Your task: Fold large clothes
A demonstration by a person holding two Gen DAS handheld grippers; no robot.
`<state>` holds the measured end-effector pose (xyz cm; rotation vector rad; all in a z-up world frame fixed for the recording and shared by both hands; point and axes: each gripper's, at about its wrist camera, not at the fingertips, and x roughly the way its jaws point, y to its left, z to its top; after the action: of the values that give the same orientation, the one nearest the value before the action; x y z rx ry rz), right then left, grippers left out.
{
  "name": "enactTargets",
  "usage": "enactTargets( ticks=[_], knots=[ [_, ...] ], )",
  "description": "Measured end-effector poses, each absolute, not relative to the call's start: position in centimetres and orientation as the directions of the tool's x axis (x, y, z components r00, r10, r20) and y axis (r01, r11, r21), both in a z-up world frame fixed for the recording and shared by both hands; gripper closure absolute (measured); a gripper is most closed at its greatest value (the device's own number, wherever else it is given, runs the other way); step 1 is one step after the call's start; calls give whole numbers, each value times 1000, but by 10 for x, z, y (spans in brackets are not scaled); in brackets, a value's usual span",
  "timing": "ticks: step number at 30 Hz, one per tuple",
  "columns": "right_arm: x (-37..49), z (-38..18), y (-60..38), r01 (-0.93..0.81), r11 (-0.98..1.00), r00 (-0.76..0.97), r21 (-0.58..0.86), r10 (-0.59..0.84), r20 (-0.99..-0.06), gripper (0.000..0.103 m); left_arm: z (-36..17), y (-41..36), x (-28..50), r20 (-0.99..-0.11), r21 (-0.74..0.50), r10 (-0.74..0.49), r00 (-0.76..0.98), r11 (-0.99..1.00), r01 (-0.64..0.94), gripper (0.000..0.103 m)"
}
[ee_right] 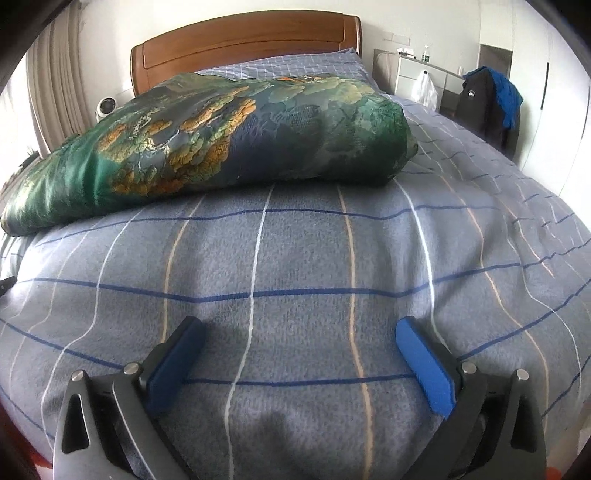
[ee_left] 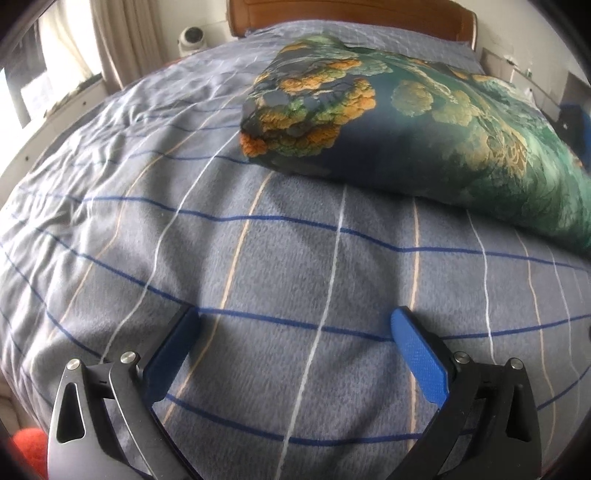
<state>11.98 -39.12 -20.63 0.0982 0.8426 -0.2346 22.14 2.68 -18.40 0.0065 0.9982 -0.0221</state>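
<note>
Over on the left, the left gripper is hovering above the near part of the bed, its jaws spread wide and released, nothing but the striped grey sheet showing between the blue pads. Ahead of it, and off to its right, the folded green floral quilt is lying across the middle of the bed, well short of the wooden headboard. Moving right, the right gripper is pointing down at the same sheet with its jaws likewise fully released and empty. From this side the quilt is sitting ahead and to the left, so the bundle is lying between the two hands and beyond both. Its long axis is running across the bed, from the left edge toward the right edge, broadside to both pairs of jaws. Neither hand is looking clearly nearer; the near long edge is facing both, each gripper lining up with one end. By the look of it, the coming move is calling for both to travel forward to that near edge.
</note>
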Motion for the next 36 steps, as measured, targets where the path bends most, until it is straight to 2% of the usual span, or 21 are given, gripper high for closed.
enactTargets(
  ticks=[5, 11, 20, 26, 36],
  knots=[
    [121, -205, -390, 247, 969, 621, -12, -167, -766, 0, -182, 28, 219, -847, -9, -16, 532, 1000, 15, 0],
    [123, -202, -388, 236, 972, 603, -18, -161, -781, 0, -182, 22, 199, -809, 32, 1, 588, 999, 42, 0],
    [120, -204, -383, 215, 976, 609, -35, -162, -776, 0, -186, 17, 204, -843, 35, 20, 538, 999, 18, 0],
    [117, -207, -383, 192, 980, 620, -46, -157, -769, 0, -189, 8, 192, -804, 50, 54, 592, 998, -23, 0],
    [122, -206, -380, 214, 975, 602, -57, -178, -778, 0, -190, 13, 176, -771, -1, -12, 637, 1000, 18, 0]
  ],
)
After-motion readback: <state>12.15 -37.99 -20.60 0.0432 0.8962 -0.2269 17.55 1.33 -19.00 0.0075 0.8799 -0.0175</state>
